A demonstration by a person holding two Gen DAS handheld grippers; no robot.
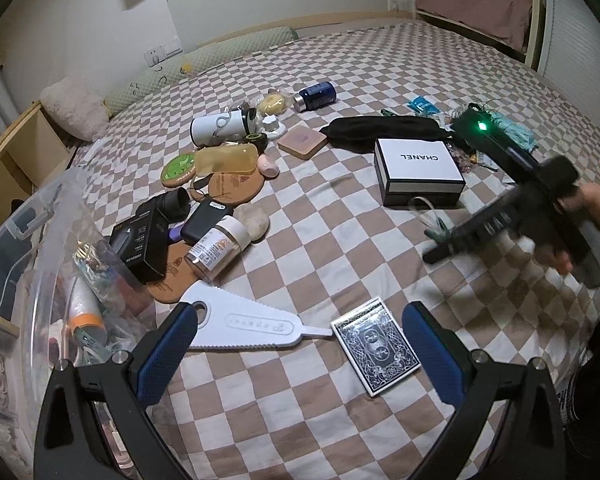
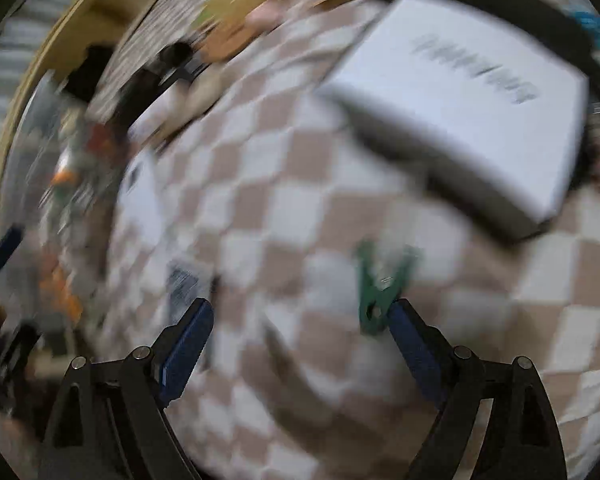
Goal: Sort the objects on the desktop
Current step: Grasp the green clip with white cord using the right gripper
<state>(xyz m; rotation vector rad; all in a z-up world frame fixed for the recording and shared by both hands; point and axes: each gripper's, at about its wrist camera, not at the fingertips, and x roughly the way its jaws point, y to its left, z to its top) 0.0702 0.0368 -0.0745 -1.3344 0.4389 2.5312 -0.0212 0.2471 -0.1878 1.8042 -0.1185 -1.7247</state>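
At the bed's left edge sits a clear plastic bin (image 1: 40, 280) w/ bits already in it. My left gripper (image 1: 300, 344) hangs over the checked bedspread (image 1: 320, 240) near the front edge, jaws wide, nothing between the pads. Just past its left finger lies a white serrated opener (image 1: 252, 320), and betw. the fingers, nearer the right one, a dark blue card deck (image 1: 376, 346) flat on the cover. Further back, left of centre, a heap: black box (image 1: 144, 240), spice jar (image 1: 216, 248), cork coasters (image 1: 228, 188), white tumbler (image 1: 220, 126). Mid-right, a white Chanel box (image 1: 418, 172), black pouch (image 1: 380, 130) behind it. A green clip (image 2: 380, 292) lies on the cover in front of that box, touching or just beside my right gripper's right pad; pic too blurred to say which. Right gripper (image 2: 300, 320) jaws wide, holding nothing
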